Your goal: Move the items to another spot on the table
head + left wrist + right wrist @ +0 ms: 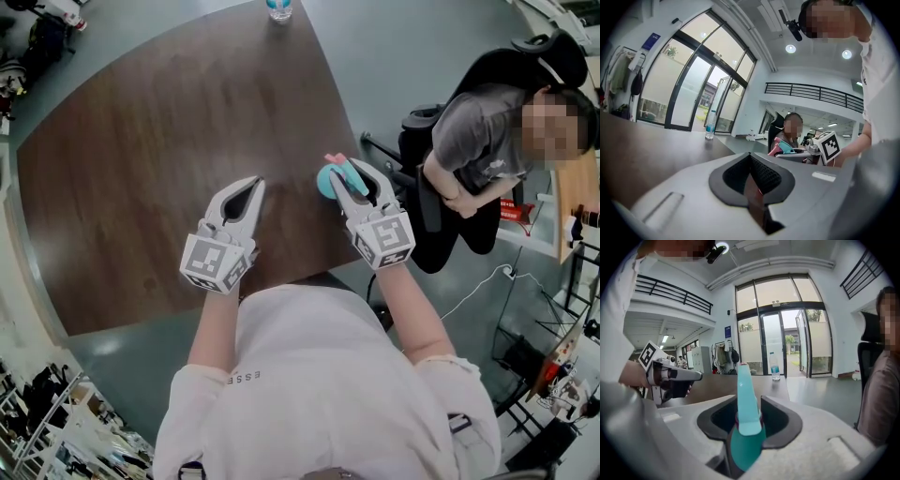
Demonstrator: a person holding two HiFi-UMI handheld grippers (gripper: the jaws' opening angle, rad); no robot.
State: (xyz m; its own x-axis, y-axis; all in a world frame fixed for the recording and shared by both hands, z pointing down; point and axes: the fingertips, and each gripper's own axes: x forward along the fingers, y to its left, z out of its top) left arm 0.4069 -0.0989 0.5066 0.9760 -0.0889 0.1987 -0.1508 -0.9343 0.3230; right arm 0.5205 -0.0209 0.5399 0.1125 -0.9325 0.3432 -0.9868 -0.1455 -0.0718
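Note:
My right gripper point(343, 172) hangs over the right edge of the brown table point(141, 169), shut on a teal item with a pink edge point(327, 178). In the right gripper view the teal item point(743, 390) stands up between the jaws, its round body low and a long tongue pointing forward. My left gripper point(254, 185) is beside it to the left above the table, shut with nothing in it. In the left gripper view the pads point(761, 174) meet, and the teal item point(785, 146) shows off to the right.
A clear water bottle point(278, 9) stands at the table's far edge. A seated person point(478, 141) in a grey top is on a black chair just right of the table. Clutter and cables lie on the floor at right.

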